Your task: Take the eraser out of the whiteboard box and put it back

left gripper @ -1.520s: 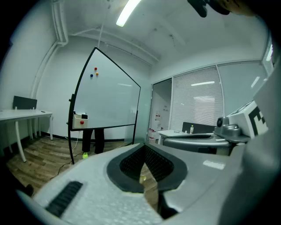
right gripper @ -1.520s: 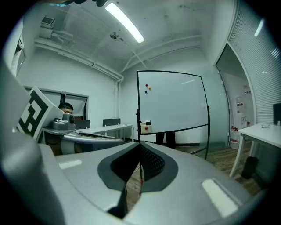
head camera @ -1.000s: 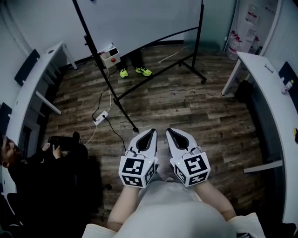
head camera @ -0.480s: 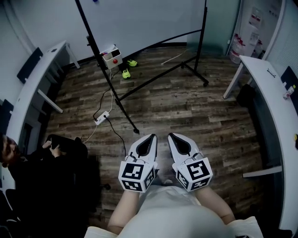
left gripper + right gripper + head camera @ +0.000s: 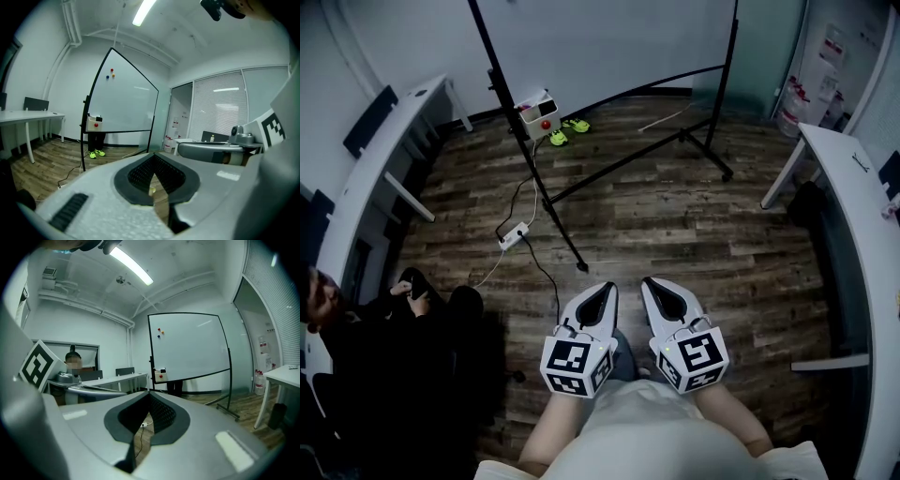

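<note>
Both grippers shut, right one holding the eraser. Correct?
Half right. The left gripper and right gripper are both shut, but the right holds nothing: the right gripper view shows its jaws closed together, empty.

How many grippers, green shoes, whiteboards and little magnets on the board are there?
Grippers: 2 (left gripper, right gripper)
Green shoes: 2
Whiteboard: 1
Magnets: 3
Total: 8
</note>
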The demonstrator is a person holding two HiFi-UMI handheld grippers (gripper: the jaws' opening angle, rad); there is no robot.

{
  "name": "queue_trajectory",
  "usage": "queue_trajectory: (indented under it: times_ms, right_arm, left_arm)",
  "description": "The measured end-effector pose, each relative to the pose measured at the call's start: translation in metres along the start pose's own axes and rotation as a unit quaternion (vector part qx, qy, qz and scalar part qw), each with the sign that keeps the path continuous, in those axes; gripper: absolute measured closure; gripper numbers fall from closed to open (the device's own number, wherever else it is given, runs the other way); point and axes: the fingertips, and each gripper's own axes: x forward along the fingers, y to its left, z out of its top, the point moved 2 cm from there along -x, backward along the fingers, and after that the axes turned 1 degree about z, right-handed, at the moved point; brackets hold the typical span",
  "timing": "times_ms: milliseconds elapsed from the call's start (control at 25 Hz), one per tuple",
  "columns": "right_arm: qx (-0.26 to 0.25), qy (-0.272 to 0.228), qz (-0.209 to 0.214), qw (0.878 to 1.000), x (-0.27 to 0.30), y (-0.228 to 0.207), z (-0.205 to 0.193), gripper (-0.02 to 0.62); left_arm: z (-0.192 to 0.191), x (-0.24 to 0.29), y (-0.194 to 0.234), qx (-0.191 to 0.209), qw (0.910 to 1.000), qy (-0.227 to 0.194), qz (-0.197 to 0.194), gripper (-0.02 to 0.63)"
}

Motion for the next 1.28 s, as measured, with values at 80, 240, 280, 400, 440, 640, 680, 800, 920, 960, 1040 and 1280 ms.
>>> queue_trajectory:
  times_ms: [80,240,280,400,440,640,680,800,920,960,1040,1280]
  right_arm:
    - [-0.004,0.002,0.001,1.0,0.009,-0.003,0.003,0.589]
    - [-0.011,-0.001,0.002,1.0,0.035,-0.014,0.014,0.589]
    - [-0.012,-0.001,0.002,1.0,0.042,-0.016,0.016,0.589]
    - [-0.016,-0.002,0.001,1.0,0.062,-0.024,0.022,0.589]
    - [-0.017,-0.002,0.001,1.0,0.069,-0.027,0.024,0.589]
    - [-0.014,-0.004,0.015,1.0,0.109,-0.034,0.036,0.588]
    - [-0.013,-0.003,0.017,1.0,0.117,-0.035,0.036,0.589]
    - [-0.013,0.002,0.024,1.0,0.141,-0.039,0.037,0.588]
    - [-0.016,0.005,0.031,0.999,0.167,-0.041,0.043,0.588]
    - [-0.017,0.007,0.033,0.999,0.175,-0.042,0.046,0.588]
    - [-0.019,0.01,0.035,0.999,0.19,-0.042,0.05,0.589]
    - [-0.012,0.013,0.038,0.999,0.232,-0.046,0.062,0.588]
  left_arm:
    - [0.004,0.009,0.006,0.0,1.0,0.0,-0.003,0.604]
    - [0.015,0.029,0.021,0.004,1.0,0.001,-0.009,0.604]
    - [0.017,0.034,0.025,0.006,0.9999,0.002,-0.009,0.604]
    - [0.023,0.047,0.041,0.009,0.9999,0.003,-0.006,0.604]
    - [0.025,0.052,0.047,0.008,0.9999,0.003,-0.006,0.604]
    - [0.042,0.074,0.079,0.009,1.0,-0.001,0.0,0.604]
    - [0.044,0.079,0.085,0.009,1.0,-0.001,0.002,0.604]
    - [0.05,0.092,0.104,0.009,0.9999,0.0,0.005,0.604]
    - [0.059,0.106,0.123,0.009,0.9999,0.0,0.005,0.604]
    - [0.062,0.11,0.128,0.01,0.9999,0.001,0.005,0.604]
    - [0.068,0.117,0.141,0.008,1.0,0.002,0.005,0.604]
    - [0.087,0.138,0.177,0.011,0.9999,0.003,0.012,0.604]
